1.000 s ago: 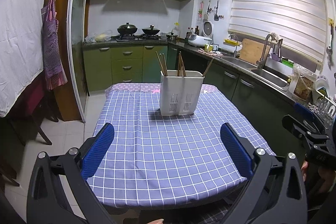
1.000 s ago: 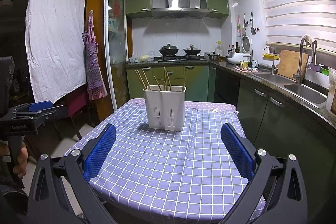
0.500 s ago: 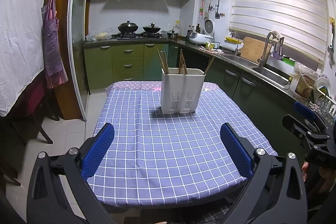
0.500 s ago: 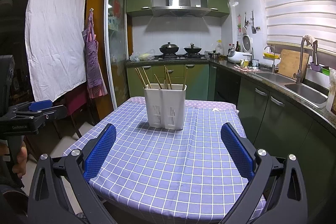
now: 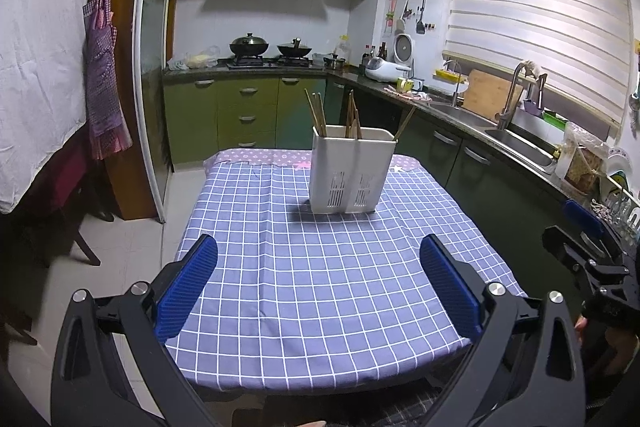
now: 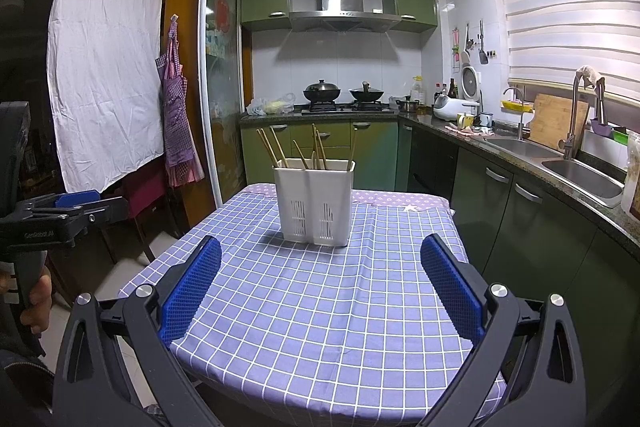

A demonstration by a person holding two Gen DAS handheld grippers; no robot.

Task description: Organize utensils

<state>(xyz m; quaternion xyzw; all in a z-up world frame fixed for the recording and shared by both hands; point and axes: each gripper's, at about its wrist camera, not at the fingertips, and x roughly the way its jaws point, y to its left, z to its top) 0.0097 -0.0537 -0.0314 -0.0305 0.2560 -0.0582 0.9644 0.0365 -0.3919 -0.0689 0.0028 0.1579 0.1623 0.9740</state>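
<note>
A white two-compartment utensil holder stands upright at the far middle of the table, with several wooden chopsticks sticking out of it. It also shows in the right wrist view, with its chopsticks. My left gripper is open and empty, held over the near table edge. My right gripper is open and empty, also at the near edge. Each gripper shows at the side of the other's view, the right one and the left one.
The table wears a blue checked cloth. A green kitchen counter with a sink runs along the right. A stove with two woks is at the back. A chair and an apron hang at the left.
Both cameras have tilted down slightly, so the holder sits a little higher in view. Both grippers stay open and empty.
</note>
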